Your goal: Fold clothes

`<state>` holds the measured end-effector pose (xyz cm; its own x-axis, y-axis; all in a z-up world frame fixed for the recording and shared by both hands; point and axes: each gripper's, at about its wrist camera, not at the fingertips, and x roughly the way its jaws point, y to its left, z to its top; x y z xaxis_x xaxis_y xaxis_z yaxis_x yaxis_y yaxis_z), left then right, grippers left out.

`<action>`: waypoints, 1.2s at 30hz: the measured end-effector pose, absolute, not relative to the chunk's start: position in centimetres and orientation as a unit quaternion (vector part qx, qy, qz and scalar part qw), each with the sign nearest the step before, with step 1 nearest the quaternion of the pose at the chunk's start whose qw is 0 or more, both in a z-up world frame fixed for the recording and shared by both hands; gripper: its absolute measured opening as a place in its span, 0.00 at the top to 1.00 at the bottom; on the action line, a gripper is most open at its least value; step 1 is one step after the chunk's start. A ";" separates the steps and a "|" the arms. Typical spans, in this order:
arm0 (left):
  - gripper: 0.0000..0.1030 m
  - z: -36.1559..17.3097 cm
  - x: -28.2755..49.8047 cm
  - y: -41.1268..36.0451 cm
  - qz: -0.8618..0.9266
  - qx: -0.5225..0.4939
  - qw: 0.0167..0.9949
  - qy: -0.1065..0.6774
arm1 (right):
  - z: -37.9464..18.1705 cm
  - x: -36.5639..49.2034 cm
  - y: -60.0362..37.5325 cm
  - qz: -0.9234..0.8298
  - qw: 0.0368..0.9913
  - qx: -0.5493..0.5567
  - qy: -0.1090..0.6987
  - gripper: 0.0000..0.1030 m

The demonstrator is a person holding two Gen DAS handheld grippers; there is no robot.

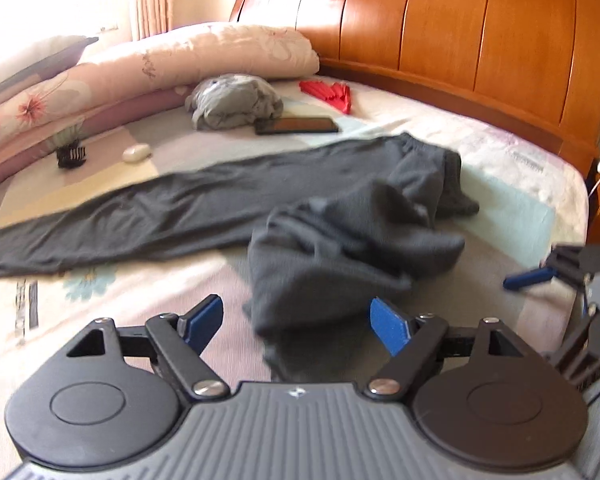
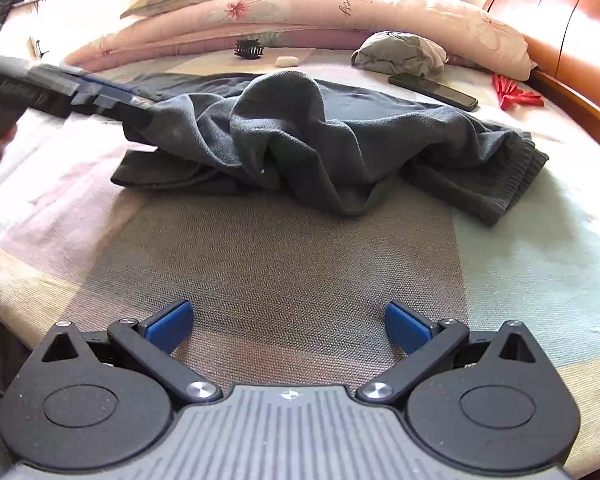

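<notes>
Dark grey trousers (image 1: 260,200) lie on the bed, one leg stretched flat to the left and the other crumpled in a heap toward me. My left gripper (image 1: 296,320) is open, and the heap's near edge lies between its blue pads (image 1: 388,326) without being pinched. In the right wrist view the trousers (image 2: 340,132) are bunched up, with the ribbed waistband (image 2: 512,184) at the right. My right gripper (image 2: 288,324) hangs open over bare sheet, short of the cloth. One of its blue fingers (image 1: 528,276) shows at the right edge of the left wrist view. The left gripper shows blurred at the left edge of the right wrist view.
A balled grey garment (image 1: 232,102), a dark phone (image 1: 298,125), red hangers (image 1: 328,94), a white case (image 1: 137,153) and a black hair clip (image 1: 73,156) lie beyond the trousers. Folded floral quilts (image 1: 140,68) line the far side. The wooden headboard (image 1: 460,32) stands at the right.
</notes>
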<state>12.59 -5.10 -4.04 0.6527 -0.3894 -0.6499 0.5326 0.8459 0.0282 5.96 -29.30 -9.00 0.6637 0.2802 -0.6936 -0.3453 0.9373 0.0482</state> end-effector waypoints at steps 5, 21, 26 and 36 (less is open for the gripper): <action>0.21 -6.5 12.7 -4.3 -0.216 0.091 0.910 0.341 | -8.8 6.2 -29.3 0.164 0.910 -0.039 0.379 0.00; 0.21 -9.3 18.3 -6.6 -0.168 0.023 0.921 0.351 | -9.0 5.9 -29.4 0.160 0.911 -0.039 0.377 0.00; 0.20 -9.2 17.6 -4.4 -0.121 0.015 0.931 0.343 | -8.8 6.1 -29.4 0.161 0.909 -0.040 0.383 0.00; 0.22 -7.0 16.3 1.6 -0.080 -0.022 0.933 0.350 | -8.5 6.6 -28.9 0.155 0.904 -0.043 0.397 0.00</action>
<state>16.34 1.55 -7.01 0.7426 -0.1656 -0.6489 0.1346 0.9861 -0.0976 6.58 -28.93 -8.55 0.6366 0.2466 -0.7307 -0.3149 0.9480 0.0456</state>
